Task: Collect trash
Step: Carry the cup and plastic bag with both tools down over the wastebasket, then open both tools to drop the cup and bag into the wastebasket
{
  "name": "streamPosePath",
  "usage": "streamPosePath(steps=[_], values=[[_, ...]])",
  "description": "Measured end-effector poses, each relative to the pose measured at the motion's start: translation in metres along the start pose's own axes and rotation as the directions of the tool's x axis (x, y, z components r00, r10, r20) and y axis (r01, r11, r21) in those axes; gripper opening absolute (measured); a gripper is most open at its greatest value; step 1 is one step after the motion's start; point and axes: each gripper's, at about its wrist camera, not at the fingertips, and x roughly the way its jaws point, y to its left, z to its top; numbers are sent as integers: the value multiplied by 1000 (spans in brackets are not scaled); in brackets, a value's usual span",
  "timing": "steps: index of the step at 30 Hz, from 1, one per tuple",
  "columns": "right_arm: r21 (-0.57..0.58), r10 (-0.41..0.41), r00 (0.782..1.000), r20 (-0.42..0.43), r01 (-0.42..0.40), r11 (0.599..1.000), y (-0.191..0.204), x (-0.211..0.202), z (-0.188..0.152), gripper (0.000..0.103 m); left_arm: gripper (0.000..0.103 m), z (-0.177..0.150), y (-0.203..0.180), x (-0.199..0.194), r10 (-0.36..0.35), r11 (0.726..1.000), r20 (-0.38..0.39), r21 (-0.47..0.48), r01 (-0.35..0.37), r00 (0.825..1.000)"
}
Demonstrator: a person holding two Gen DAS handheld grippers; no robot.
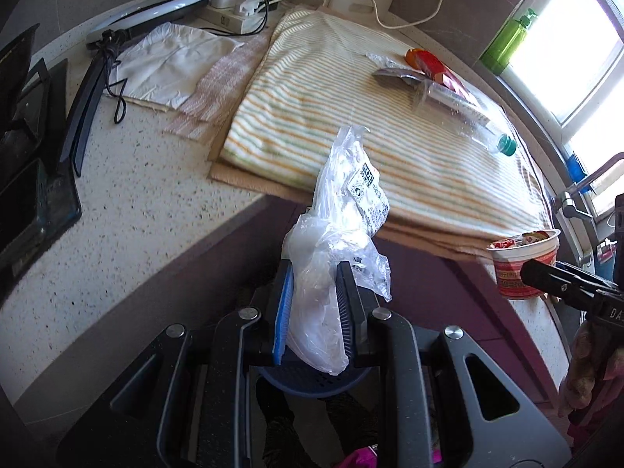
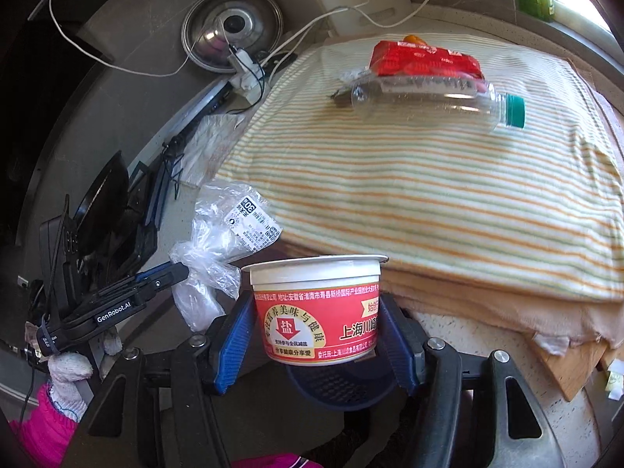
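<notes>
The left gripper point(image 1: 318, 304) was clamped on a crumpled clear plastic bag point(image 1: 343, 210) with a printed white label, its long axis running up out of the jaws towards the counter edge. The right gripper point(image 2: 316, 327) pinched a red and white noodle cup point(image 2: 318, 312) upright by its sides, its foil lid half peeled. Below both, a dark blue basket point(image 2: 343, 390) was mostly hidden by the grippers. Farther off, on a striped towel point(image 2: 429, 195) over the speckled counter point(image 1: 128, 210), a clear bottle point(image 2: 436, 103) lay on its side, green cap pointing right, just beside a red wrapper point(image 2: 421, 60) whose print was too small to read.
</notes>
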Motion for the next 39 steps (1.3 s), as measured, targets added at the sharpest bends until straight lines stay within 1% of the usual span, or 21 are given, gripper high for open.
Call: streamPosePath(steps=[10, 14, 24, 31, 39], values=[[-29, -35, 996, -87, 33, 999, 12, 41, -50, 65, 21, -41, -5, 33, -16, 999, -103, 33, 20, 995], [-38, -61, 992, -107, 57, 998, 13, 54, -62, 65, 21, -54, -6, 52, -1, 999, -139, 53, 9, 990], [-46, -119, 980, -160, 113, 993, 2, 89, -85, 65, 21, -82, -2, 101, 37, 998, -242, 67, -21, 969], [-71, -148, 968, -203, 136, 988, -4, 112, -94, 65, 21, -91, -3, 124, 59, 996, -283, 76, -39, 957], [-91, -167, 959, -229, 150, 984, -4, 133, -93, 65, 21, -83, -12, 147, 88, 994, -312, 85, -65, 946]])
